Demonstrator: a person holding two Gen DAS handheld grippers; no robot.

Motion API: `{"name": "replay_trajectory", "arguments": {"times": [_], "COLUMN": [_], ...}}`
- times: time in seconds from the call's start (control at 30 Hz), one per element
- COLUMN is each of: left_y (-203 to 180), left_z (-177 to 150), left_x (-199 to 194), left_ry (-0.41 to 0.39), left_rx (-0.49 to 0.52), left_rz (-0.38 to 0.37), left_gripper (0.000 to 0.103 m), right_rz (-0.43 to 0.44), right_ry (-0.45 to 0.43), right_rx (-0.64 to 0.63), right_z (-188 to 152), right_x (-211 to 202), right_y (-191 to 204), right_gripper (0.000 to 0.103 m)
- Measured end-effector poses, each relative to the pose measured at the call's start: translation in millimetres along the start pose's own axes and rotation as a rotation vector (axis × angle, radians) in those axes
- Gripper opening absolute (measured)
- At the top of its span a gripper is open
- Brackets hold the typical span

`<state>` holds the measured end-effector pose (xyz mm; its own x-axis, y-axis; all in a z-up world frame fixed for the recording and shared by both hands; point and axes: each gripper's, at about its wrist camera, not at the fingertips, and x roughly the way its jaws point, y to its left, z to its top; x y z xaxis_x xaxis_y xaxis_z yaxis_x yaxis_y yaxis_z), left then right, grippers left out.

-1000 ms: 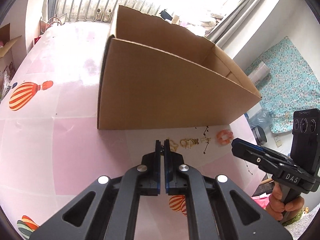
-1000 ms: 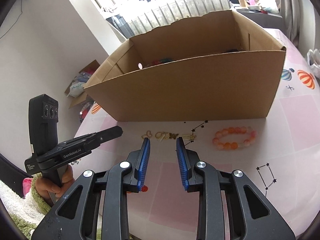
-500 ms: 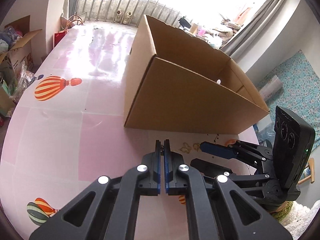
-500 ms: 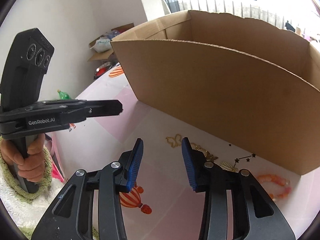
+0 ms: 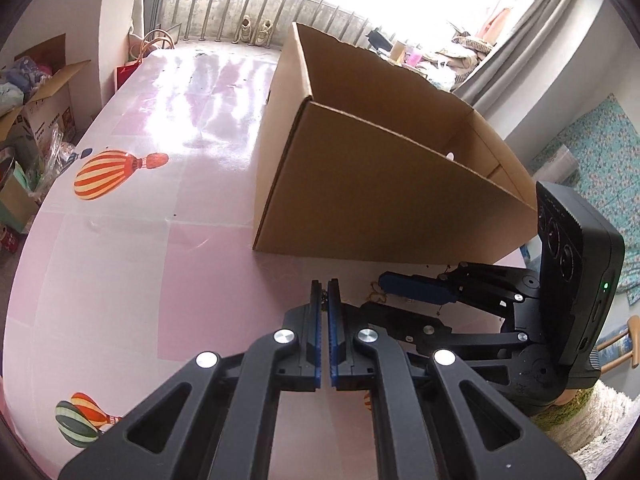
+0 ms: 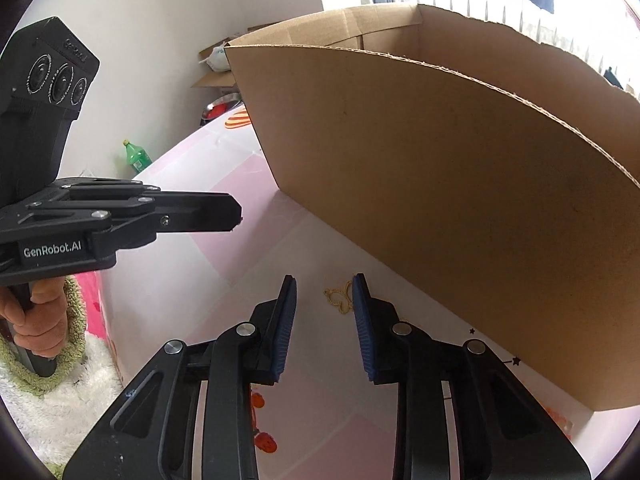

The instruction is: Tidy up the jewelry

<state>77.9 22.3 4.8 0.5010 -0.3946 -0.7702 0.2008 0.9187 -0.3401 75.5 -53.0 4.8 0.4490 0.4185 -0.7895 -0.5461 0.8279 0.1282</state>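
Note:
A small gold heart-shaped charm [image 6: 337,300] lies on the pink tablecloth in front of the open cardboard box [image 6: 440,200]. My right gripper [image 6: 324,280] points down at it with its jaws closing. The charm sits just beyond the tips, close to the right finger [image 6: 362,320], and no pad touches it. In the left wrist view the right gripper [image 5: 380,300] hovers over the same charm [image 5: 375,291]. My left gripper [image 5: 324,282] is shut, held above the cloth left of the charm. A tiny dark speck shows at its tips; what it is stays unclear.
The box [image 5: 380,200] stands right behind the jewelry. A pink bead bracelet [image 6: 560,420] lies by the box's right corner, partly hidden. Balloon prints dot the tablecloth [image 5: 120,240]. A person's hand [image 6: 36,320] holds the left gripper's handle beyond the table's left edge.
My right gripper has slid left along the box front to the gold charm and rolled; its jaws widened, then narrowed. The left gripper stayed shut, turning slightly.

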Motion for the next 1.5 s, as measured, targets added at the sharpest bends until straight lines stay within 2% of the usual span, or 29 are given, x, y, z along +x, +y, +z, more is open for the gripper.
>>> {"name": "replay_trajectory", "arguments": {"times": [0.07,0.2,0.33,0.37,0.4,0.43,0.6,0.73,0.8,0.9,0.93,1.0,1.03,1.17,1.37,1.5], "left_y": [0.5,6.9,9.0,7.8,6.7,6.8,12.0,11.7,11.0,10.8,10.1,9.6,8.5,5.5,9.5,5.2], "left_z": [1.0,1.5,2.1,2.2,2.0,2.7,0.5,-1.3,-2.4,-4.6,-5.6,-6.3,-6.6,-7.2,-7.6,-6.5], "left_x": [1.5,-2.2,3.1,5.1,6.2,6.7,3.0,10.1,11.1,8.1,8.7,11.6,12.3,11.4,10.4,8.6], "left_ry": [0.012,-0.012,0.013,0.019,0.019,0.016,-0.034,0.001,0.006,-0.022,-0.024,-0.01,-0.002,0.005,-0.001,-0.004], "left_rx": [0.016,-0.015,-0.009,0.009,0.018,0.015,-0.026,-0.005,0.007,0.004,0.006,0.004,0.012,0.056,0.029,0.059], "left_rz": [0.005,-0.015,-0.018,-0.01,-0.002,0.0,-0.024,-0.023,-0.015,-0.017,-0.011,-0.008,-0.006,0.047,0.046,0.066], "left_gripper": [0.002,0.002,0.002,0.002,0.002,0.002,0.002,0.002,0.002,0.002,0.002,0.002,0.002,0.002,0.002,0.002], "right_rz": [-0.011,-0.057,-0.125,-0.141,-0.143,-0.139,-0.117,-0.037,-0.01,-0.003,-0.012,-0.032,-0.04,-0.053,-0.111,-0.168], "right_ry": [-0.007,0.0,-0.016,-0.022,-0.023,-0.019,0.015,0.033,0.036,0.033,0.033,0.037,0.036,0.049,0.088,0.085], "right_rx": [0.004,-0.028,-0.059,-0.063,-0.056,-0.04,0.031,0.146,0.183,0.187,0.179,0.16,0.146,0.097,0.064,0.012], "right_z": [0.4,0.5,0.5,-0.4,-0.5,-0.2,-11.0,-21.8,-24.1,-22.7,-21.8,-19.9,-18.6,-11.8,-14.1,-12.0], "right_x": [1.8,4.4,7.4,7.6,7.4,7.0,-0.1,-6.8,-11.3,-16.5,-17.8,-19.4,-19.6,-9.0,0.5,1.7], "right_y": [2.2,9.0,20.1,21.8,22.2,20.6,17.1,9.8,8.9,6.5,7.7,11.9,16.1,22.4,24.4,30.2], "right_gripper": [0.027,0.027,0.027,0.023,0.014,0.01,0.003,0.0,0.0,0.007,0.01,0.028,0.029,0.03,0.03,0.023]}}
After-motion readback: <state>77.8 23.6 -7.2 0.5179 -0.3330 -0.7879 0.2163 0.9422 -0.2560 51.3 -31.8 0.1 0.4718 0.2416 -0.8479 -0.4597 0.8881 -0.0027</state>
